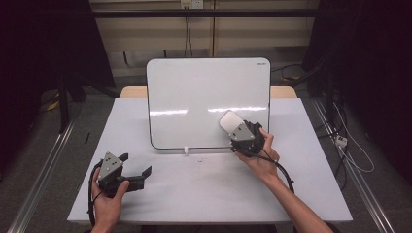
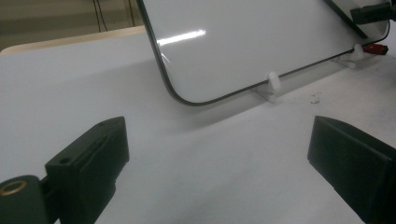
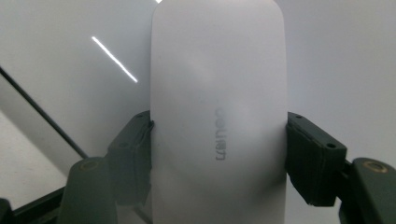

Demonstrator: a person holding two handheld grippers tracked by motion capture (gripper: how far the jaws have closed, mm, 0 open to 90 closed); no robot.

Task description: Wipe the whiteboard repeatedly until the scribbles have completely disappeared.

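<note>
Two hand-held grippers are in use over a white table point(image 1: 204, 189), each gripped from behind by one of the person's hands. On the right side, the right hand point(image 1: 262, 160) is raised toward the lower right part of a whiteboard point(image 1: 194, 92) that stands tilted back on small white clip feet point(image 2: 273, 83) at the table's middle. Its forearm enters from the bottom right corner of the high view and runs diagonally up and to the left, wrist roughly straight, fingers wrapped round the body of the right gripper point(image 1: 238, 127). This gripper is clamped on a white eraser point(image 3: 218, 112): in the right gripper view both black jaws press against the eraser's long sides, and the eraser's rounded far end points ahead of the jaws across the board face. Grey lettering is legible on the eraser's top. In the high view the eraser point(image 1: 230, 120) lies over the board's lower right area; whether it is touching the surface cannot be determined. On the left side, the left hand point(image 1: 108, 196) sits low near the table's near left corner, well apart from the board, holding the left gripper point(image 1: 137, 164) level just above the tabletop. Its jaws stand wide apart with nothing between them, aimed across the table toward the board's lower left corner. A dark cable point(image 1: 284, 172) trails from the right gripper along the forearm.
</note>
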